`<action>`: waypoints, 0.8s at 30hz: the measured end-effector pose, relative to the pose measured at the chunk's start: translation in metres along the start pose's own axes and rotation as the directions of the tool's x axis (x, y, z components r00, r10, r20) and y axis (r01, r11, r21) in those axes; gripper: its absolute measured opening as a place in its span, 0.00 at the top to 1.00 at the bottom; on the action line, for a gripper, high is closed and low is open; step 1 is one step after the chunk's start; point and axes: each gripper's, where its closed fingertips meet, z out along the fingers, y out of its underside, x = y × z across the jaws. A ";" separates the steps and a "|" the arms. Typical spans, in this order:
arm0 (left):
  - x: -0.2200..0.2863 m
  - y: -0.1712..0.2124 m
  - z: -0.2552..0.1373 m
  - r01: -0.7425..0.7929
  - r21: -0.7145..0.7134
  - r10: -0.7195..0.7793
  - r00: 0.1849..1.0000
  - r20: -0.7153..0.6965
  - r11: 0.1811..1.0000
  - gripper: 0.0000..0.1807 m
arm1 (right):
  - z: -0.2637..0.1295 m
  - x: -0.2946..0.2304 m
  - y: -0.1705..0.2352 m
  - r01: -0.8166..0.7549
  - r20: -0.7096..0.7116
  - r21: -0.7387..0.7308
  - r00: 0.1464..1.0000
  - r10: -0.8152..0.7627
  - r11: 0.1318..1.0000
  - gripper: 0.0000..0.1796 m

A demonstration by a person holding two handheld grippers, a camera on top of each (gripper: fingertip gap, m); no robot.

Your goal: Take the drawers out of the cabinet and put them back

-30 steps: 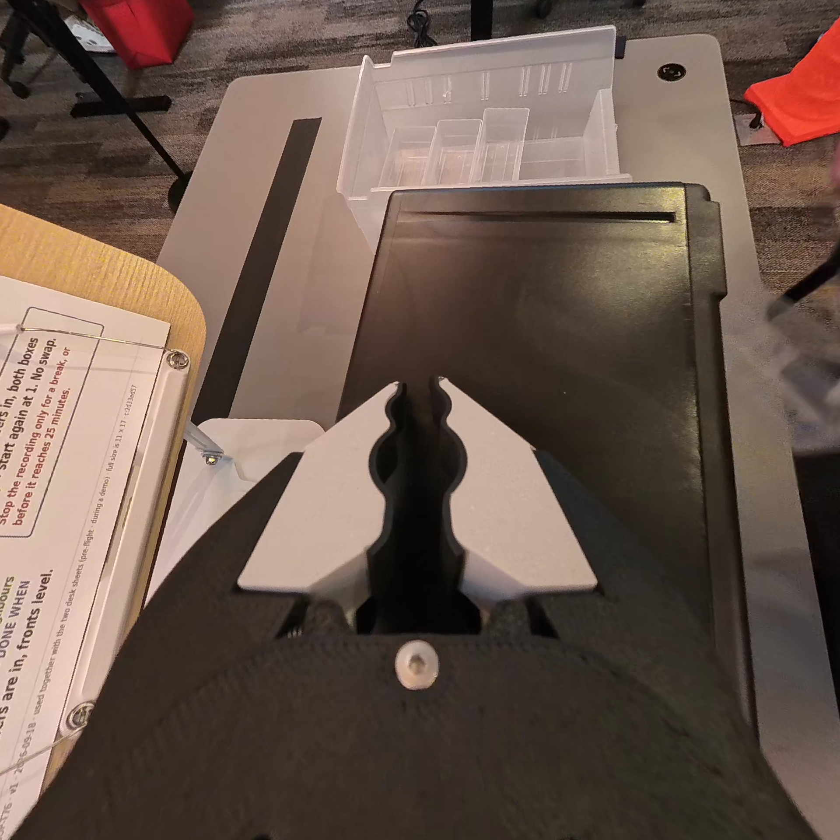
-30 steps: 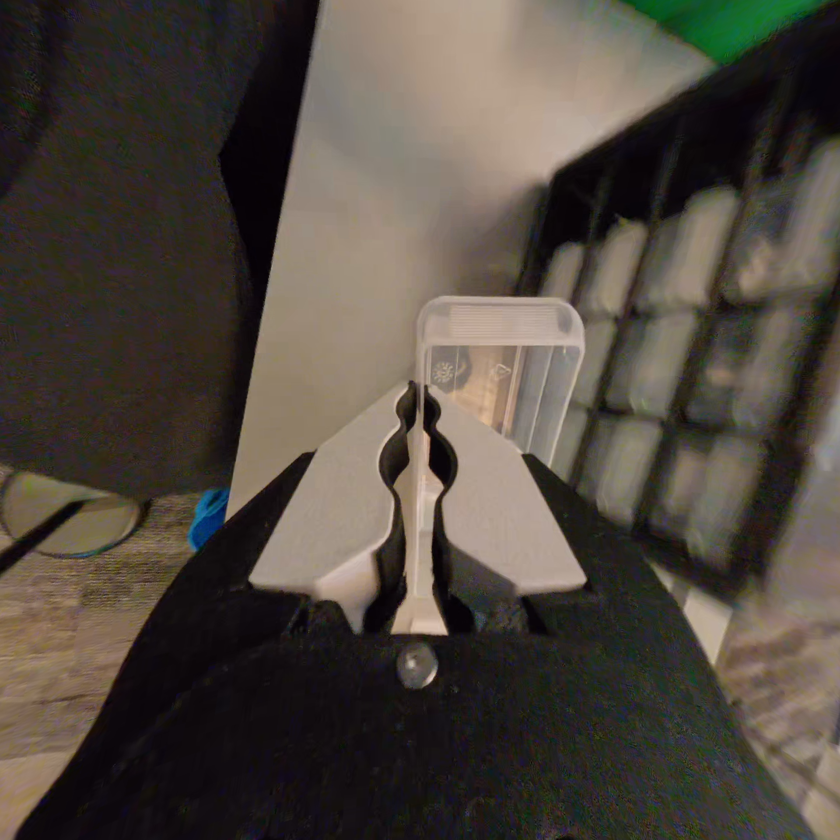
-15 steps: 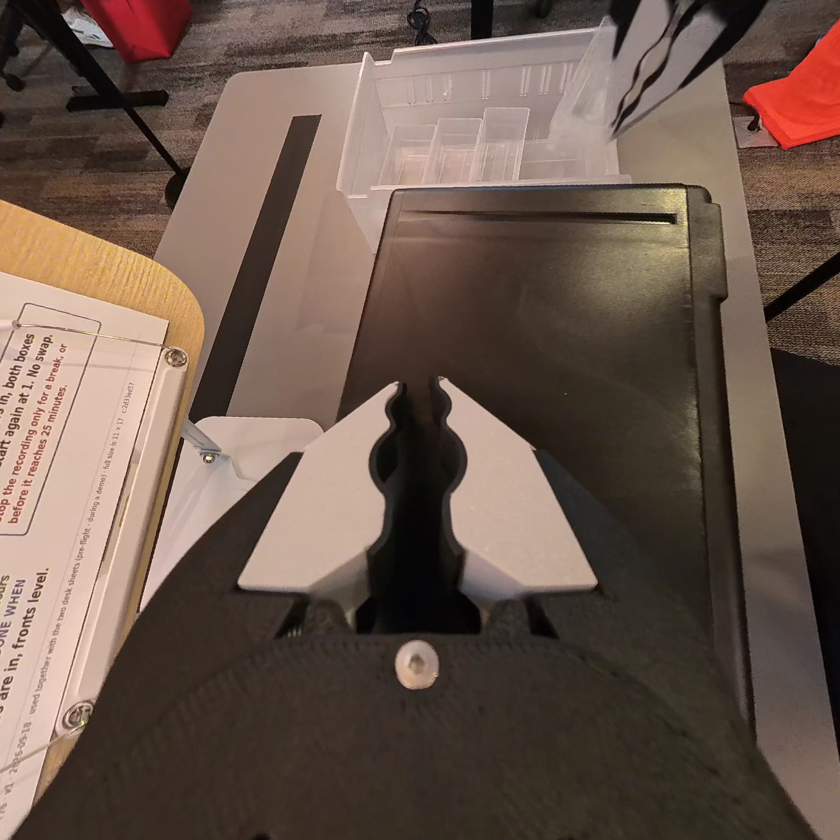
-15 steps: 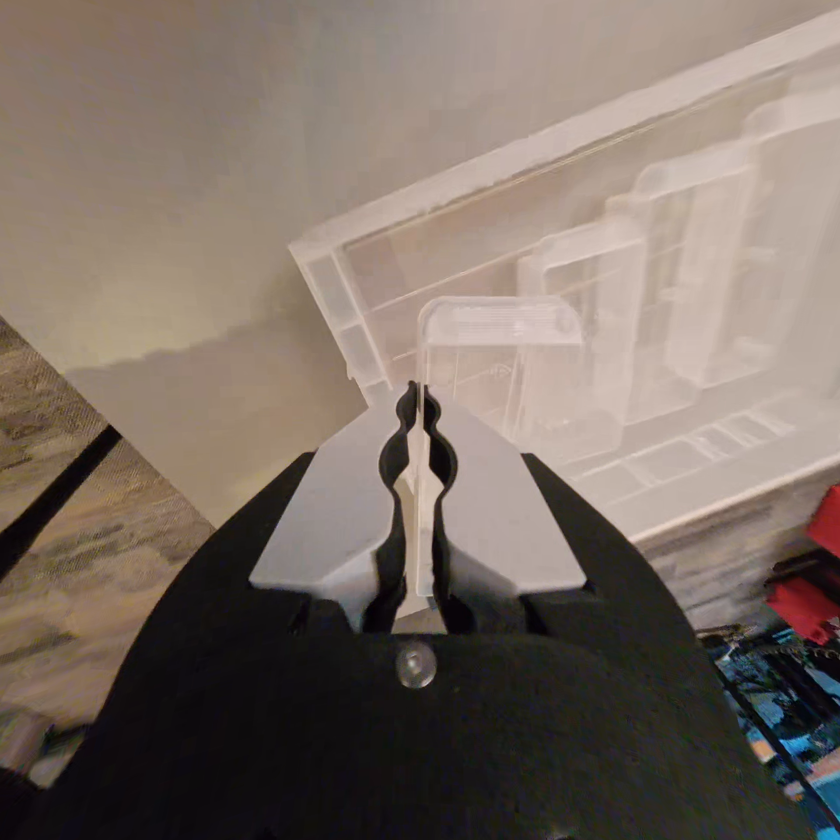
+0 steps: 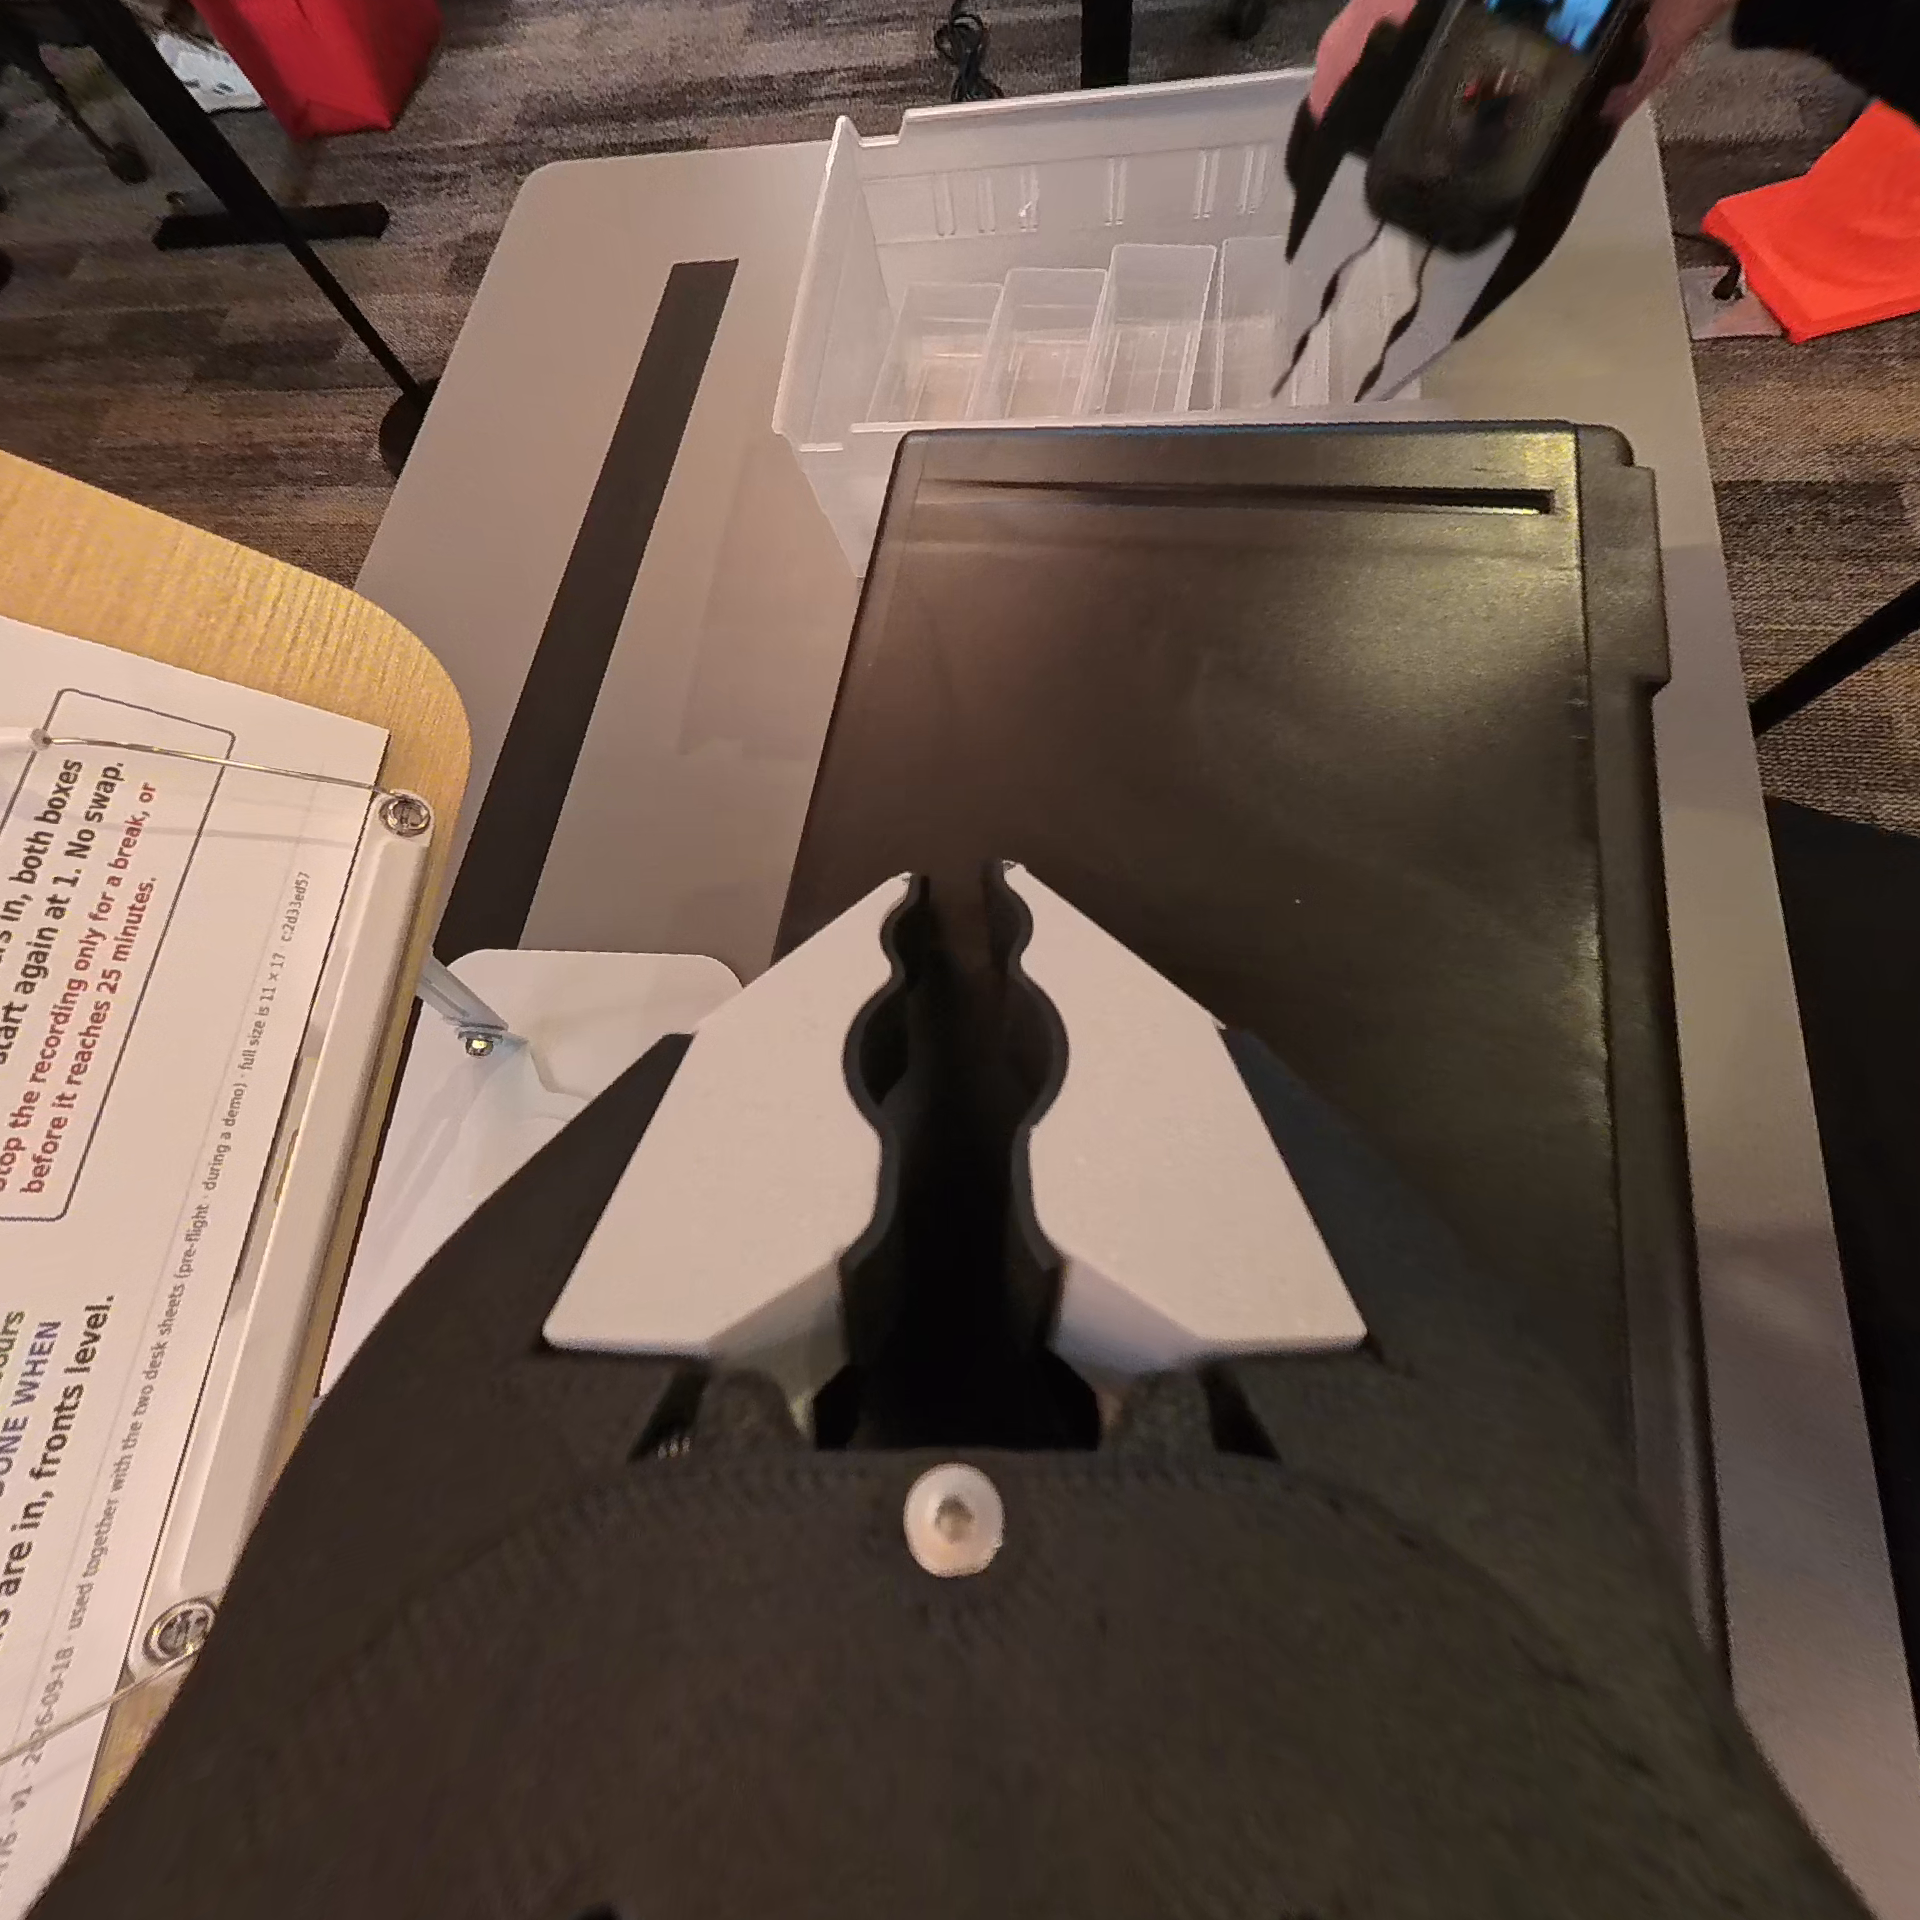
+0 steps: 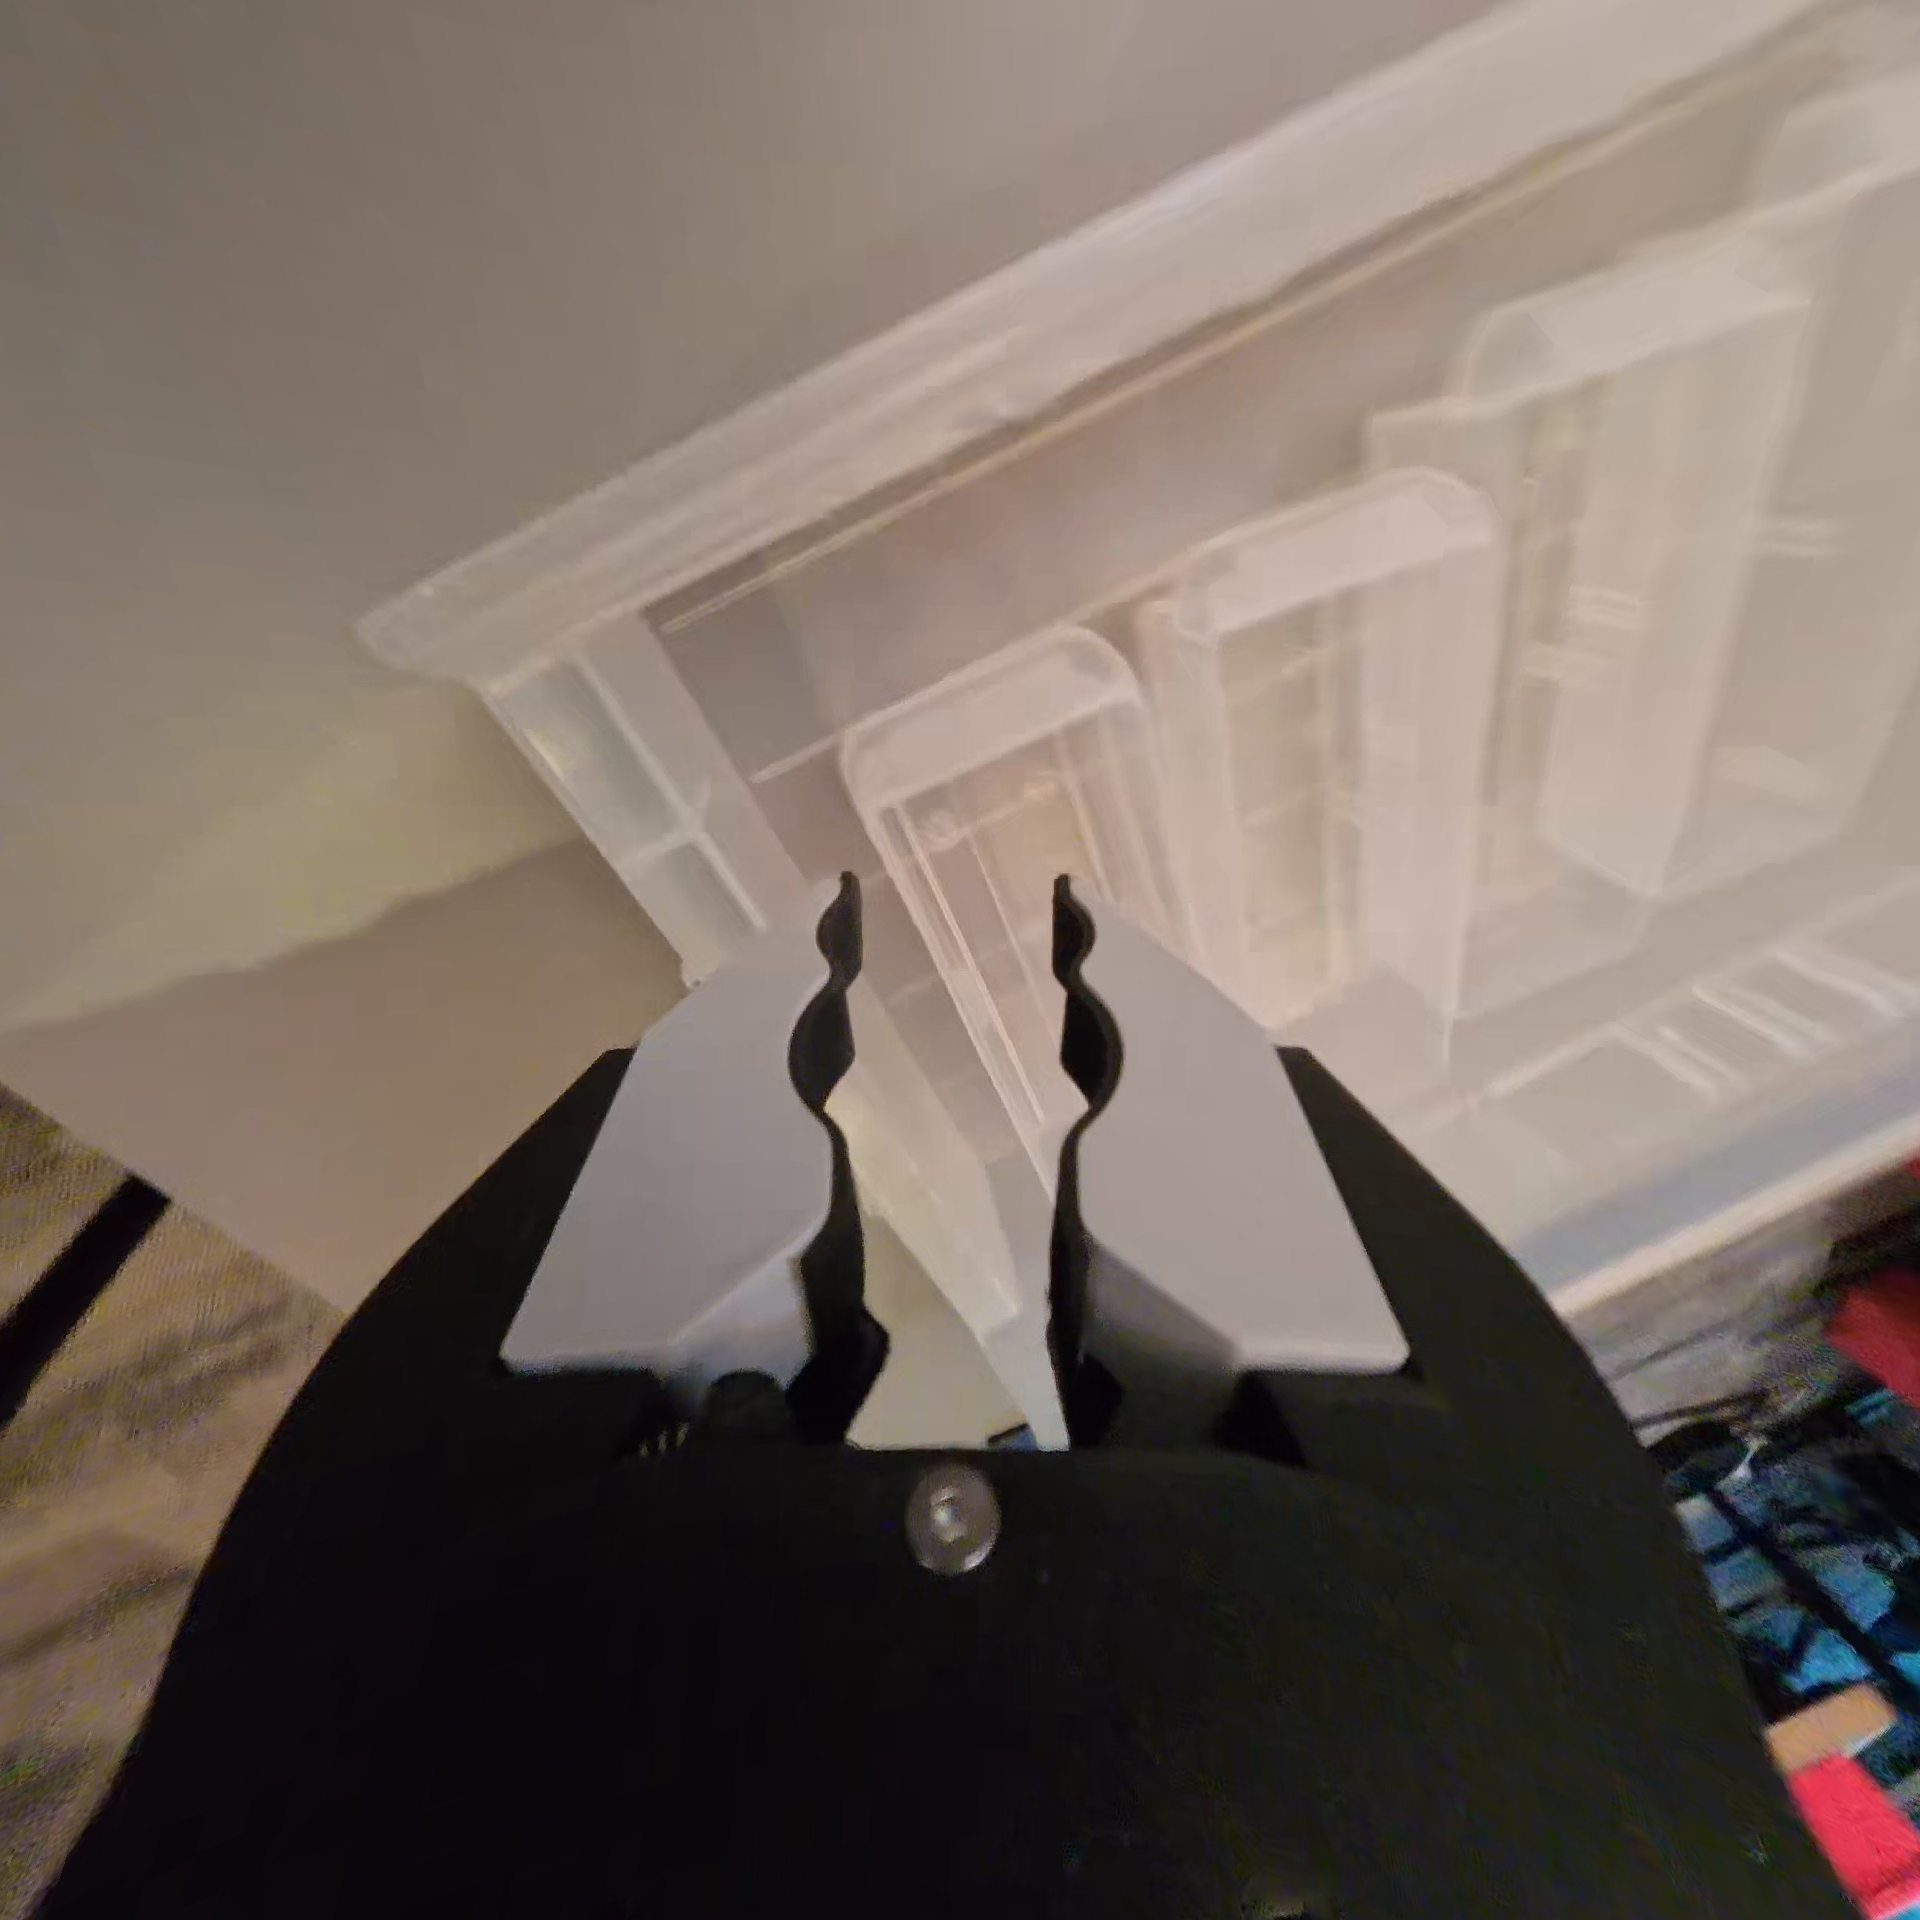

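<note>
The black cabinet (image 5: 1247, 779) lies on the grey table (image 5: 488, 468), its top face filling the left wrist view. My left gripper (image 5: 958, 871) sits over its near end, jaws almost closed on a dark edge of it. Behind the cabinet a clear plastic tray (image 5: 852, 312) holds several small clear drawers (image 5: 1039, 332). My right gripper (image 6: 954, 883) is open over the tray's (image 6: 831, 499) end, and a clear drawer (image 6: 997, 748) lies loose in the tray, one wall between the fingers. The right gripper also shows in the left wrist view (image 5: 1330, 384).
A wooden table with a laminated sheet (image 5: 156, 1039) stands at the left, with a white stand base (image 5: 592, 997) beside it. A black strip (image 5: 623, 520) runs along the grey table. A red bag (image 5: 312, 52) and an orange cloth (image 5: 1829, 249) lie on the carpet.
My right gripper carried a clear drawer from the cabinet front over to the tray, then opened and let it go there. My left gripper has not moved.
</note>
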 end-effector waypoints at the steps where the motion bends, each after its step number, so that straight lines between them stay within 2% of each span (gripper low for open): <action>1: 0.000 0.000 0.000 -0.001 0.000 0.001 1.000 0.000 1.000 0.94 | -0.009 0.007 0.001 -0.043 -0.043 0.034 0.998 0.044 0.999 0.80; 4: 0.000 0.000 0.000 -0.004 0.000 0.004 1.000 0.003 1.000 0.94 | -0.040 0.034 0.015 -0.202 -0.178 0.165 0.957 0.230 0.965 0.79; 6: -0.002 0.000 0.000 0.001 0.002 -0.001 1.000 0.021 1.000 0.93 | -0.059 0.058 0.036 -0.334 -0.257 0.267 0.879 0.401 0.904 0.77; 9: -0.012 -0.001 -0.003 0.032 0.015 -0.033 0.995 0.089 0.999 0.89 | -0.070 0.082 0.082 -0.521 -0.303 0.353 0.723 0.621 0.777 0.74; 11: -0.021 -0.003 -0.009 0.071 0.051 -0.078 0.984 0.158 0.996 0.83 | -0.063 0.086 0.103 -0.600 -0.269 0.384 0.655 0.706 0.702 0.73; 14: -0.026 -0.008 -0.034 0.150 0.160 -0.186 0.952 0.243 0.976 0.82 | -0.037 0.079 0.119 -0.667 -0.200 0.354 0.630 0.750 0.655 0.75; 15: -0.027 -0.007 -0.048 0.180 0.199 -0.232 0.930 0.285 0.963 0.81 | -0.030 0.078 0.123 -0.678 -0.194 0.349 0.623 0.757 0.647 0.80; 18: -0.017 0.005 -0.092 0.195 0.262 -0.286 0.881 0.377 0.945 0.78 | -0.024 0.080 0.119 -0.684 -0.148 0.419 0.598 0.788 0.598 0.88; 21: -0.009 0.048 -0.144 0.184 0.206 -0.268 0.805 0.529 0.961 0.78 | -0.017 0.080 0.116 -0.698 -0.093 0.437 0.592 0.800 0.567 0.91; 24: -0.001 0.109 -0.200 0.269 0.157 -0.305 0.702 0.643 0.950 0.76 | -0.011 0.078 0.111 -0.707 -0.041 0.448 0.596 0.802 0.548 0.95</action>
